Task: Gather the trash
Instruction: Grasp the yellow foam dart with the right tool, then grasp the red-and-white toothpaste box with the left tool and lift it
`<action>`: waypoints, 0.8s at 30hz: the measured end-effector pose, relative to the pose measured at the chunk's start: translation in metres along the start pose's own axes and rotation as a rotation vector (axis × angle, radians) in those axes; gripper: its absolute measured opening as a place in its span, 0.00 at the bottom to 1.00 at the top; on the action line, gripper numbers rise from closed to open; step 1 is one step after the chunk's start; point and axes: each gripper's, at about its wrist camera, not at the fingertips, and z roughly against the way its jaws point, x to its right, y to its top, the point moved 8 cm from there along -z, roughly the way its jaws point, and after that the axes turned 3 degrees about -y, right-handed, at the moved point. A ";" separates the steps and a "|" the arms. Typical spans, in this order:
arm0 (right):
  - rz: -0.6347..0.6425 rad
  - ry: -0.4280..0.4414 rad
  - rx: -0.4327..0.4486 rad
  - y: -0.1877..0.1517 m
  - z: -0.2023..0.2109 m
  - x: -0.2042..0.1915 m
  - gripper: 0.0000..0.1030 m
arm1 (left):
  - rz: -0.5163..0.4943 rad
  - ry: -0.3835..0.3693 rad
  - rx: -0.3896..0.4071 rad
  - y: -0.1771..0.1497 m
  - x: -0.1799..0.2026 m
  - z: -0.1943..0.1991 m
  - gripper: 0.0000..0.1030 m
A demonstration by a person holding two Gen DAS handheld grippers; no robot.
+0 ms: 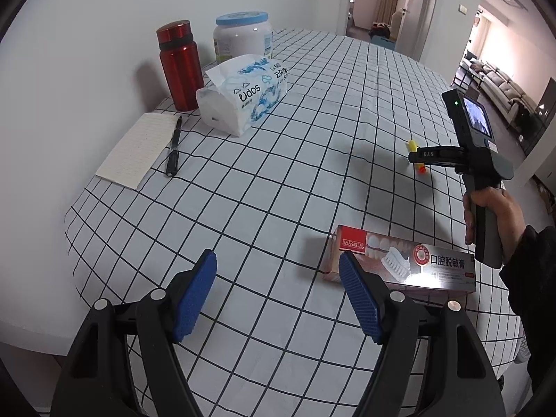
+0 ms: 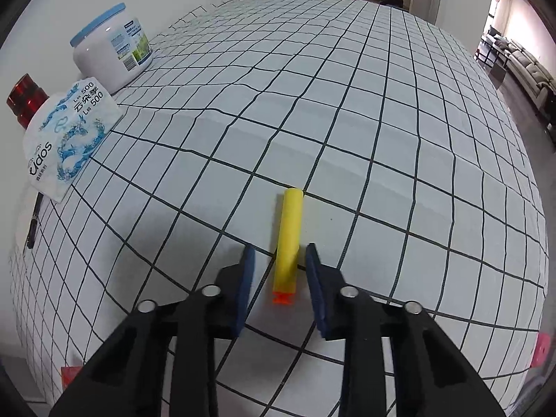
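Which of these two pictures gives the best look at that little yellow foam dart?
The right wrist view: the yellow foam dart lies full length on the checked cloth between the right gripper's fingers, orange tip nearest. In the left wrist view the right gripper hides all but small bits of the dart.

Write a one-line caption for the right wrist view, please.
Right gripper straddling a yellow foam dart on the checked tablecloth, pads not yet touching it.

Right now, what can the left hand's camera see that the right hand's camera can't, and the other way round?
Only the left view shows the toothpaste box, the notepad and the open left gripper. Only the right view shows the right gripper astride the yellow foam dart, pads not yet touching. Both show the red bottle, white jar, tissue pack, pen and checked tablecloth.
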 end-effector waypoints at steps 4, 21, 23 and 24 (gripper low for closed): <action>-0.005 0.026 0.010 -0.001 0.000 -0.004 0.11 | -0.017 -0.009 0.000 0.002 0.001 -0.001 0.69; -0.312 0.072 0.084 -0.118 0.138 0.048 0.11 | -0.336 -0.194 0.027 0.030 0.066 -0.022 0.76; -0.376 0.057 0.089 -0.143 0.159 0.056 0.11 | -0.402 -0.238 0.020 0.029 0.080 -0.025 0.80; -0.405 0.051 0.091 -0.154 0.167 0.059 0.11 | -0.435 -0.262 0.017 0.027 0.087 -0.026 0.86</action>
